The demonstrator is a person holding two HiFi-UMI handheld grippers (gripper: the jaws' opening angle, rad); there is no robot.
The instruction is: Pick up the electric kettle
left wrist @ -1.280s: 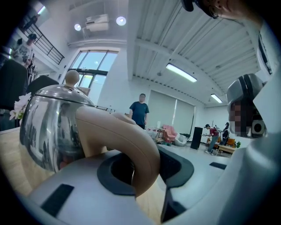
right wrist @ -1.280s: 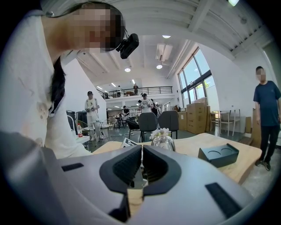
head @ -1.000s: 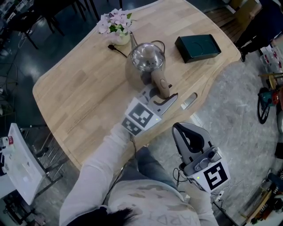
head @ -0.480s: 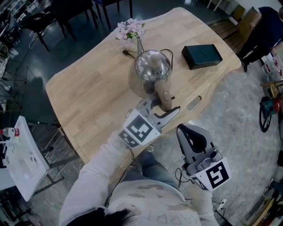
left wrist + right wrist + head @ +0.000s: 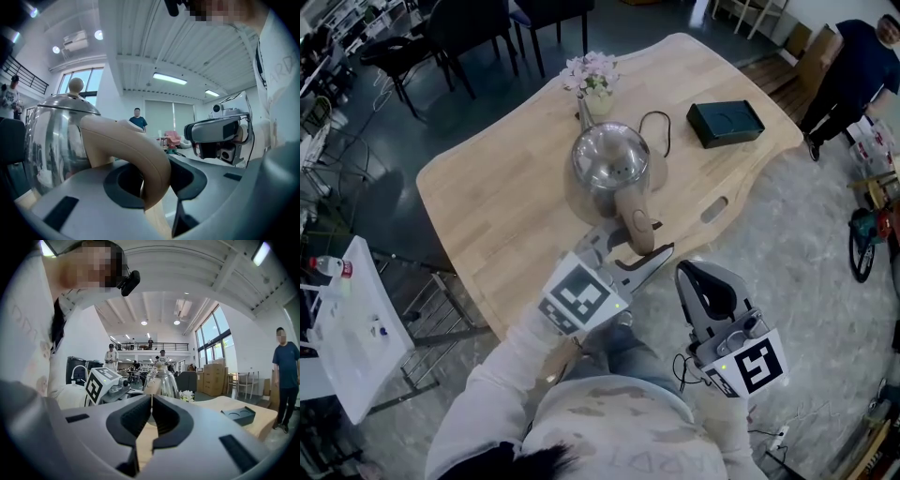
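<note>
The left gripper (image 5: 642, 246) grasps the beige handle (image 5: 639, 223) of the kettle (image 5: 609, 164). The kettle now hangs above the bench (image 5: 506, 187), higher than one second ago. The right gripper (image 5: 701, 279) is clenched on nothing, just off the bench edge.

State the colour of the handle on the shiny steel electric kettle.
Pale beige: the curved kettle handle shows best in the left gripper view.

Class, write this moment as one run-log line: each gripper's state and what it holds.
left gripper: shut on beige curved handle of shiny steel electric kettle | right gripper: shut, empty, off light wooden table
</note>
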